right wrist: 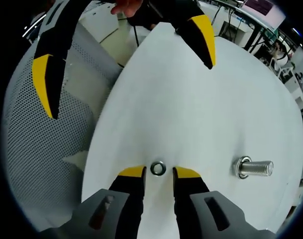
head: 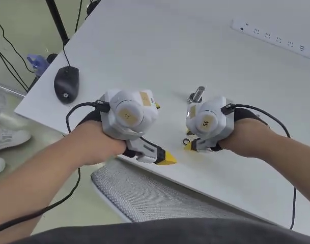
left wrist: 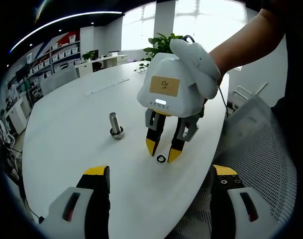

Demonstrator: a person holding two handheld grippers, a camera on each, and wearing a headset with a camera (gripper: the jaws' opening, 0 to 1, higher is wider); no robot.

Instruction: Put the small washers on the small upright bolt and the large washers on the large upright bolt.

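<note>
**Head view.** Both hands work over the white surface (head: 144, 51), near its front edge. The left gripper (head: 162, 156) points its tongs across toward the right gripper (head: 189, 144), which tips down at the surface. One upright bolt (head: 197, 94) stands just behind the right gripper. A mouse (head: 66, 83) and a power strip (head: 272, 38) lie well apart from the work.

**Left gripper view.** The left tongs are spread wide and hold nothing. Ahead, the right gripper (left wrist: 162, 151) has its tongs a little apart, tips down on either side of a small washer (left wrist: 161, 159) that lies flat on the surface. It is not pinched. The bolt (left wrist: 114, 122) stands near the washer but apart from it. A ring (left wrist: 116, 133) sits at the bolt's foot; I cannot tell whether it is a threaded washer or the bolt's own flange.

**Right gripper view.** The washer (right wrist: 158, 168) lies between the two yellow tips with a sliver of surface on each side, so it is bracketed, not gripped. The bolt (right wrist: 255, 168) is off to one side, with the ring (right wrist: 243, 167) at its base. The left gripper (right wrist: 124, 59) is opposite, with its tongs spread above the surface edge and a mesh chair seat (right wrist: 51, 164).

**Progress.** This looks early in the task. This washer is not yet placed, and the bolt carries at most one ring. I cannot tell whether it is the small or the large bolt. The washer has yet to be gripped, lifted and dropped over the shaft.

**Holders.** The bolt shaft is the one thing here that takes parts, and it holds at most that base ring.
</note>
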